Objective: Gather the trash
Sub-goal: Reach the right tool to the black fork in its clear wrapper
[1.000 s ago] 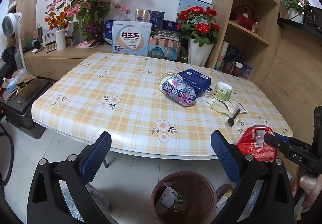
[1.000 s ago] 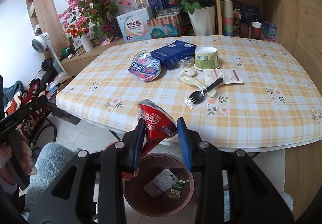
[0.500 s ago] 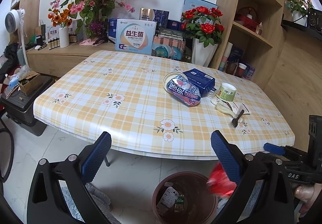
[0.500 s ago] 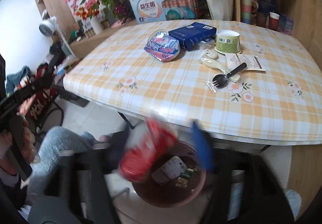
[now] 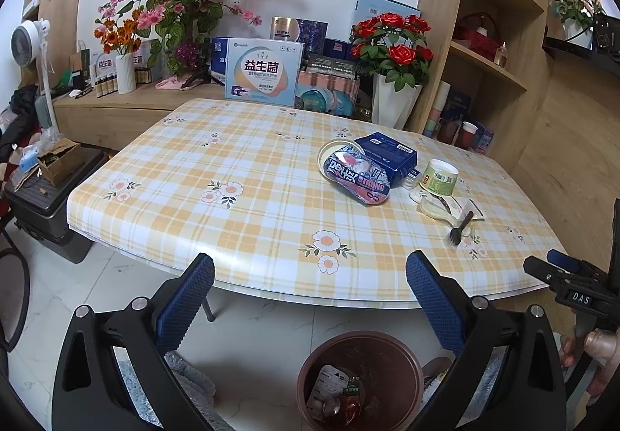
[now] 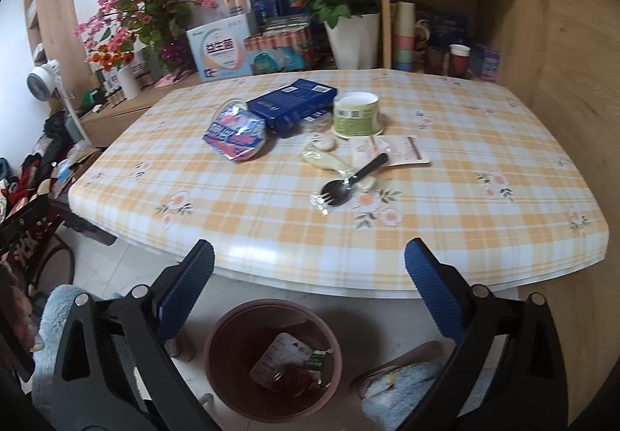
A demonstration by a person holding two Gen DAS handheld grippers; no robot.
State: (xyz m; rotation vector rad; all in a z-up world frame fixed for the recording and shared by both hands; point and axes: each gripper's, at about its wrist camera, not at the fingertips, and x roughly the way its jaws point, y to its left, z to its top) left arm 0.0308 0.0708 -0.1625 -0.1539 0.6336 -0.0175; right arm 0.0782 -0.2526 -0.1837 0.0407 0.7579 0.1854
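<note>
A brown round bin (image 5: 403,365) (image 6: 232,318) stands on the floor by the table's near edge. A crushed red can (image 5: 348,406) (image 6: 290,378) lies in it with a white packet and a green wrapper. My left gripper (image 5: 310,299) and right gripper (image 6: 309,295) are both open and empty above the bin. On the table lie a colourful snack bag (image 5: 358,177) (image 6: 236,134), a blue box (image 5: 387,154) (image 6: 290,103), a green cup (image 5: 440,179) (image 6: 356,115), a black fork (image 5: 461,225) (image 6: 354,179) and clear wrappers (image 6: 337,162).
The plaid table (image 5: 232,206) (image 6: 484,237) has a rounded near edge. Flower vases and boxes stand behind it, wooden shelves to the right. A black case (image 5: 42,206) and a fan stand at the left. Fluffy slippers (image 6: 403,380) lie beside the bin.
My right gripper opened and let go of the red can, which fell into the bin. The left gripper stayed open and hardly moved.
</note>
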